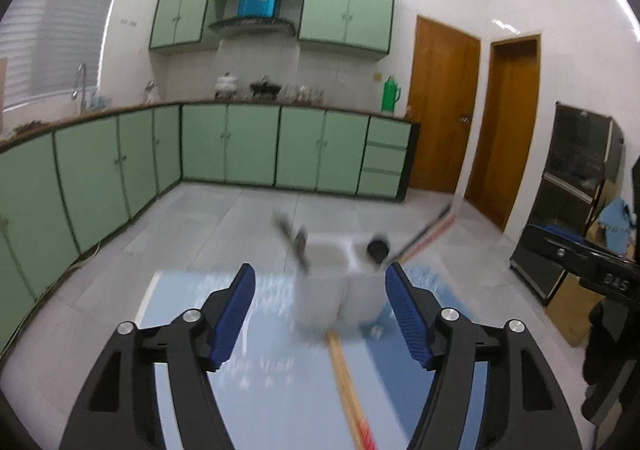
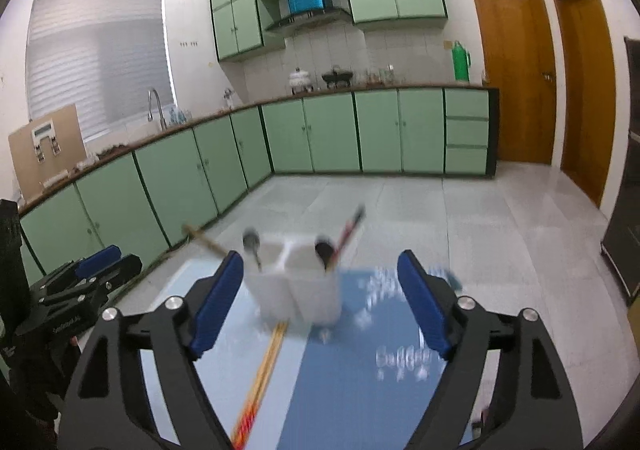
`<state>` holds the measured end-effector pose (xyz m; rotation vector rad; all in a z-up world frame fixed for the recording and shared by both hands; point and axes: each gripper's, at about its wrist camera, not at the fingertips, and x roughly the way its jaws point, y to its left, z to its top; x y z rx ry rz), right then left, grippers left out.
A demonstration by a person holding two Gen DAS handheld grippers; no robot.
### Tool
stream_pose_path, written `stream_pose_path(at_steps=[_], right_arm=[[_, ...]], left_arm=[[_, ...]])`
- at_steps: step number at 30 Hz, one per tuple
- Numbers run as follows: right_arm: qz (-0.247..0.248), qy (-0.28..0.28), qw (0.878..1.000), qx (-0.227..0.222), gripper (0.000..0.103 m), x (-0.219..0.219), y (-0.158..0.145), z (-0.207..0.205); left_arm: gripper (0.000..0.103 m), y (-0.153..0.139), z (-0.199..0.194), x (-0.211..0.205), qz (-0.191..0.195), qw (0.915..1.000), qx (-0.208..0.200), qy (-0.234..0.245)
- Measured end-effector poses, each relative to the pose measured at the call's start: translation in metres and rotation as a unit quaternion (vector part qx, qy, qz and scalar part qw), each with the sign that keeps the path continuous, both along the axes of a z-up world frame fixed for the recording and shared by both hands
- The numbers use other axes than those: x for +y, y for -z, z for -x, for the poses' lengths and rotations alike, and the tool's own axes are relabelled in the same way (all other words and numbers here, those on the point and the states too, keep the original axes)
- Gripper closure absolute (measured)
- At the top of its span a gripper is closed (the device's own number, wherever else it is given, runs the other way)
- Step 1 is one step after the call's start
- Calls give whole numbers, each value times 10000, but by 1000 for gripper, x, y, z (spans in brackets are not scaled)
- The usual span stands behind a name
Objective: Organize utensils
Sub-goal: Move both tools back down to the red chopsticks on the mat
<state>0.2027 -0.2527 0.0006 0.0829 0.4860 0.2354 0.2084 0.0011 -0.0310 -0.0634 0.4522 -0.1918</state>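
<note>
Both grippers, left and right, wide open, empty. Chopsticks flat on blue mat, touching white holder. Best gripped mid-length, then lifted and dropped in upright.

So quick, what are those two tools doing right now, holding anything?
Left tool: open, holding nothing.
Right tool: open, holding nothing.

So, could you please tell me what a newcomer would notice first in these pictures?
Probably the white utensil holder standing on the blue table, with utensils leaning out of its compartments. Next, the pair of chopsticks lying flat on the table in front of it. Both the left gripper and the right gripper are open and empty, framed by the green cabinets behind.
</note>
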Motion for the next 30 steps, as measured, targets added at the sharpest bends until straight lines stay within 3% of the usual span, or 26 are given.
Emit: stream_pose_path(at_steps=[3, 11, 23, 30], right_arm=[[86, 52, 9996, 248, 18, 5, 32, 19], [242, 22, 9967, 779, 17, 34, 97, 44], [474, -193, 9872, 1513, 17, 64, 158, 58], [678, -342, 9809, 1792, 17, 81, 181, 61]], left_arm=[[33, 31, 13, 3, -102, 9994, 311, -81], [33, 104, 37, 4, -358, 9946, 955, -207], [32, 146, 41, 10, -683, 9844, 1605, -241], [31, 157, 45, 12, -754, 9813, 1749, -260]])
